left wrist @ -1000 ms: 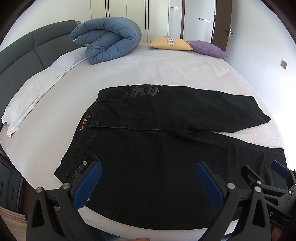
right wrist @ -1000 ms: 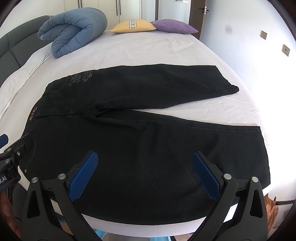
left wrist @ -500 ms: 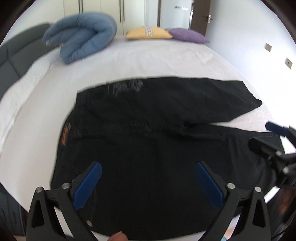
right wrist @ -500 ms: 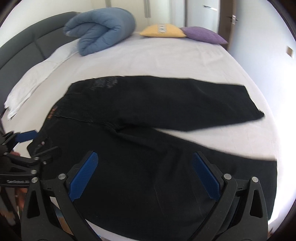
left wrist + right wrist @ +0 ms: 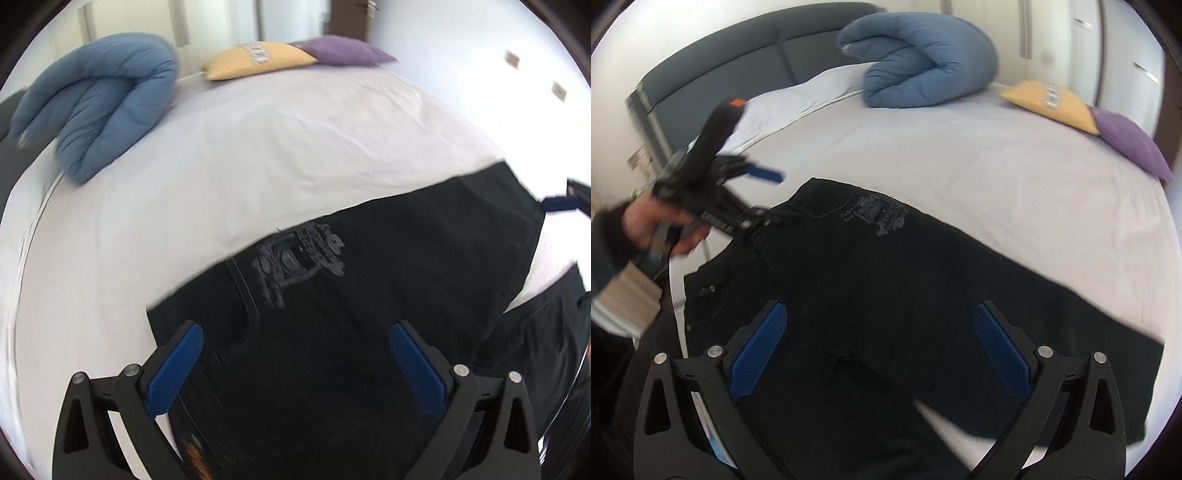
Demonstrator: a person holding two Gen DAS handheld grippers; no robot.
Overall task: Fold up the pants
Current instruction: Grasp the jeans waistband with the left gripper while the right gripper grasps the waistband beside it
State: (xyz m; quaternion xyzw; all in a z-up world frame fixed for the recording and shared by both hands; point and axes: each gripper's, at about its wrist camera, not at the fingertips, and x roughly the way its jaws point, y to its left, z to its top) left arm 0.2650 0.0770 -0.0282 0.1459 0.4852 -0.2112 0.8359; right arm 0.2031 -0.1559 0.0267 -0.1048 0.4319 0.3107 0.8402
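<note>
Black pants (image 5: pixel 369 295) lie flat on the white bed (image 5: pixel 258 155), waistband to the left, with a grey print (image 5: pixel 299 266) on the far hip. My left gripper (image 5: pixel 295 365) hovers open over the waist area with nothing between its blue pads. In the right wrist view a hand (image 5: pixel 646 225) holds the left gripper (image 5: pixel 772 197) at the far waistband corner of the pants (image 5: pixel 886 280). My right gripper (image 5: pixel 879 343) is open above the seat and crotch. One blue fingertip (image 5: pixel 557 203) of it shows by the far leg's hem.
A rolled blue duvet (image 5: pixel 923 59) lies at the head of the bed, with a yellow pillow (image 5: pixel 1052 99) and a purple pillow (image 5: pixel 1130 147) beside it. A grey headboard (image 5: pixel 738 74) and a white pillow (image 5: pixel 798 99) are at the left. The bed edge runs under the near leg.
Both grippers have moved forward from the near bed edge over the pants. The left one has gone to the far waistband. The right view has swung left toward the waist.
</note>
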